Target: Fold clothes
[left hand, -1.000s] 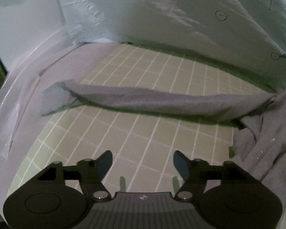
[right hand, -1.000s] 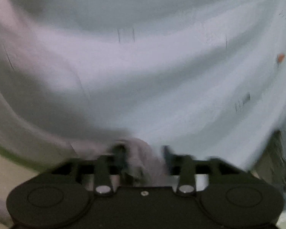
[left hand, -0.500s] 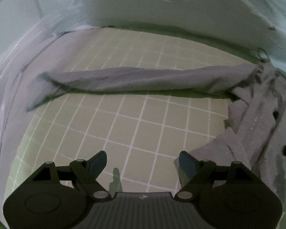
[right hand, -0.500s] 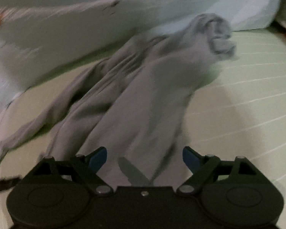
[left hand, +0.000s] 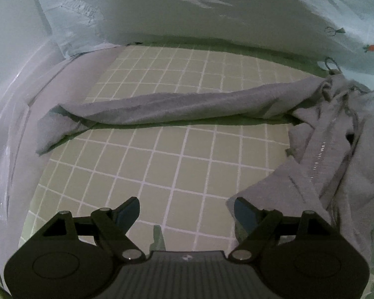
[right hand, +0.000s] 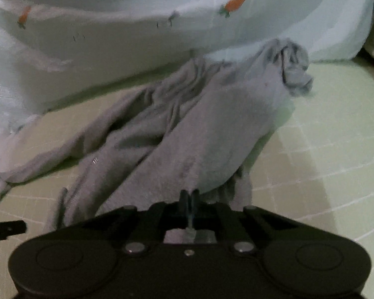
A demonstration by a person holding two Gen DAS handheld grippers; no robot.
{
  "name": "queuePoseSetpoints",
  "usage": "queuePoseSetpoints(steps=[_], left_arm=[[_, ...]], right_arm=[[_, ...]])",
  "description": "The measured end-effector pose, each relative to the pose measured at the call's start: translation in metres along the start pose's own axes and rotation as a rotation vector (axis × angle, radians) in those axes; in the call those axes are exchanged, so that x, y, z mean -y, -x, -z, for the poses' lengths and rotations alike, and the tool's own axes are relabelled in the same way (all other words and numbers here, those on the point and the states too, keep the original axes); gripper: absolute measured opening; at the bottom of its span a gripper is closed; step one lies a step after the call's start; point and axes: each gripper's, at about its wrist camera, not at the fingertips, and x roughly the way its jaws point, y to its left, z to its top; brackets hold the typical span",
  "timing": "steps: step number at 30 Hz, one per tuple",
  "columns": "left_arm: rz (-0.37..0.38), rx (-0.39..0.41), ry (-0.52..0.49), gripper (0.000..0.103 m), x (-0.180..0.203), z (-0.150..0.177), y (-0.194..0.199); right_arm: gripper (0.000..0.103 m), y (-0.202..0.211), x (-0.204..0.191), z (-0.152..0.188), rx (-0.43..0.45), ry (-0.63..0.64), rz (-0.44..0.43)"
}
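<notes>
Both grippers are over a green mat with a white grid (left hand: 162, 174). On the right gripper (right hand: 189, 195) the two fingers are pressed together, and an edge of the grey garment (right hand: 192, 134) is pinched between them. From this pinch the cloth runs forward and away from the tool, rising to a bunched part (right hand: 291, 64) that rests against a pale sheet with a carrot print (right hand: 137, 32) at the far side of the mat. One long sleeve (right hand: 49, 159) stretches from the bulk to the left and lies flat on the mat.

On the left gripper (left hand: 187, 210) the fingers (left hand: 127, 211) are spread wide apart and hold nothing. Its right finger is just beside the near edge of the garment (left hand: 336, 174), which is piled in folds on the right side of this view; whether it touches the cloth cannot be told. A zip (left hand: 319, 152) shows as a bright line in the pile. From the top of the pile the sleeve (left hand: 174, 107) lies across the mat towards the left, well ahead of the open fingers, and its end reaches a whitish cover (left hand: 25, 129) at the left border. Behind the mat the pale sheet (left hand: 212, 12) stands up like a wall, with a small carrot on it
</notes>
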Motion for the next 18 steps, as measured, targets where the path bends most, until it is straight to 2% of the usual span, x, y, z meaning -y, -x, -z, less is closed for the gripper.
queuePoseSetpoints(steps=[4,12,15,16,17,18], left_arm=[[-0.007,0.025,0.002,0.083,0.01,0.007,0.012],[-0.021,0.011,0.034,0.083,0.016,0.03,0.024],[-0.028,0.013,0.035,0.083,0.015,0.035,0.027],[-0.031,0.013,0.036,0.083,0.014,0.036,0.028],[-0.033,0.011,0.041,0.083,0.012,0.036,0.027],[-0.034,0.008,0.047,0.083,0.011,0.036,0.027]], right_arm=[[0.002,0.042,0.033,-0.026,0.118,0.049,0.043],[0.003,0.081,0.156,-0.095,0.333,-0.012,0.356],[0.004,0.064,0.147,-0.086,0.349,0.12,0.554],[0.013,0.058,0.14,-0.079,0.323,0.142,0.577],[0.024,0.053,0.136,-0.073,0.29,0.12,0.553],[0.044,0.048,0.131,-0.064,0.257,0.069,0.493]])
